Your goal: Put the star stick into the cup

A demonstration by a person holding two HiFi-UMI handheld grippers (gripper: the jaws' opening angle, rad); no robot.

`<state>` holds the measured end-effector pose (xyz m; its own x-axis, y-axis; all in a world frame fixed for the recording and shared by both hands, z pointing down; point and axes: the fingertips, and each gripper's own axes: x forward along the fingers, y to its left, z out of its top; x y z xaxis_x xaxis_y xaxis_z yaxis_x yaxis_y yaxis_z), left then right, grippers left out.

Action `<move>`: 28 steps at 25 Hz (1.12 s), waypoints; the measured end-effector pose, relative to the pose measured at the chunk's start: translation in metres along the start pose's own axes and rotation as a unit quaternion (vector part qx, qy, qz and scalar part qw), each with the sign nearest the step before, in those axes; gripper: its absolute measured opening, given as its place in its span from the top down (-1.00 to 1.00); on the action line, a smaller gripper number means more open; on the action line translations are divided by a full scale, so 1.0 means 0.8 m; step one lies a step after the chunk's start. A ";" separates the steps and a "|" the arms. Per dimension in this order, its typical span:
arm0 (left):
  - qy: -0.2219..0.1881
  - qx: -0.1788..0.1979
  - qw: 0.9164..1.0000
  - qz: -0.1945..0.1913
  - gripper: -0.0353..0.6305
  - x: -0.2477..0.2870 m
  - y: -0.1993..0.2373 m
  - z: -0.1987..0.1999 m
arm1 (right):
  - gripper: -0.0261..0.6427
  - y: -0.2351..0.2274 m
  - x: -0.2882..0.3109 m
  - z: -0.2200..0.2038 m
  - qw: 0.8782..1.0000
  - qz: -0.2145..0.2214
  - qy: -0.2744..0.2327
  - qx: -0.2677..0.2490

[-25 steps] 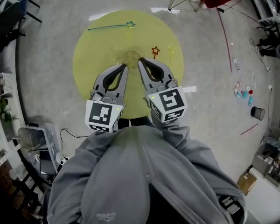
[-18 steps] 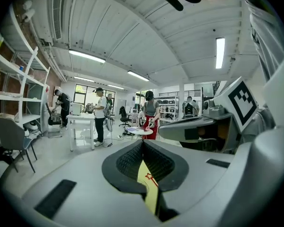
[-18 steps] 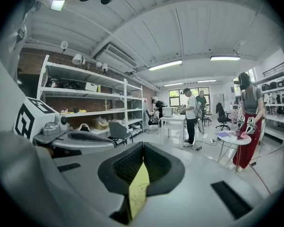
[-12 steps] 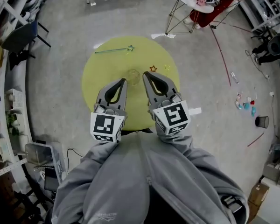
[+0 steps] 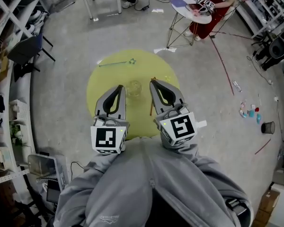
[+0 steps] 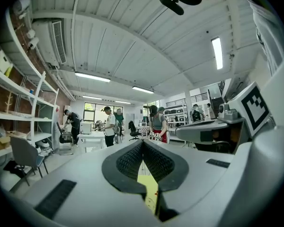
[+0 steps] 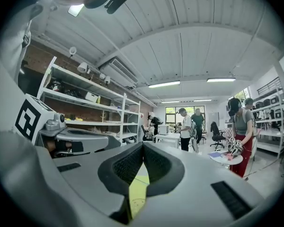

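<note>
The clear cup [image 5: 134, 88] is faint on the round yellow table [image 5: 97, 86], between the left gripper [image 5: 120, 87] and the right gripper [image 5: 153, 82]. Both grippers are closed and empty. A star stick [image 5: 116, 63] lies at the table's far edge. Concrete floor [image 5: 61, 79] and shelves [image 5: 9, 103] surround the table.

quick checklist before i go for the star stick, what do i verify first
1. Left gripper fingers open for a grasp: not ok. They are shut with nothing between them.
2. Right gripper fingers open: not ok. They are shut and empty too.
3. Green star stick located: ok. It lies near the far edge of the yellow table, apart from the cup.
4. Cup upright with a free mouth: cannot tell. It is transparent and small in the head view.
5. Stick uncovered: ok. Nothing lies over it.
</note>
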<state>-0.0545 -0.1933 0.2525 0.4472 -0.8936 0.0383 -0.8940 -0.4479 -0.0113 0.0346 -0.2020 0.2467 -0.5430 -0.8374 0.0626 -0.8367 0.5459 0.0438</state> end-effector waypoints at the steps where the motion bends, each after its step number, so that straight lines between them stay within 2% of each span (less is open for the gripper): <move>1: -0.003 0.002 1.000 0.006 0.84 -0.002 0.000 0.006 | 0.83 0.000 -0.003 0.003 1.000 -0.002 -0.001 0.001; 8: -0.006 0.006 1.000 0.021 0.84 -0.010 -0.003 0.010 | 0.83 0.007 -0.012 0.010 1.000 0.007 -0.016 0.001; 13: 0.000 0.007 1.000 0.016 0.84 -0.009 -0.007 0.000 | 0.83 0.011 -0.011 0.002 1.000 0.004 -0.003 0.005; 17: -0.003 0.000 1.000 0.012 0.84 -0.005 -0.009 0.000 | 0.83 0.010 -0.009 0.000 1.000 0.012 -0.016 0.007; 22: 0.007 0.008 1.000 0.010 0.84 -0.004 -0.007 -0.010 | 0.83 0.008 -0.008 -0.005 1.000 0.015 -0.012 0.013; 28: 0.004 -0.002 1.000 0.002 0.84 -0.002 -0.008 -0.015 | 0.83 0.008 -0.005 -0.013 1.000 0.009 0.012 0.018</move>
<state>-0.0497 -0.1885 0.2642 0.4426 -0.8955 0.0472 -0.8963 -0.4433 -0.0066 0.0325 -0.1950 0.2573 -0.5569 -0.8260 0.0869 -0.8288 0.5595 0.0062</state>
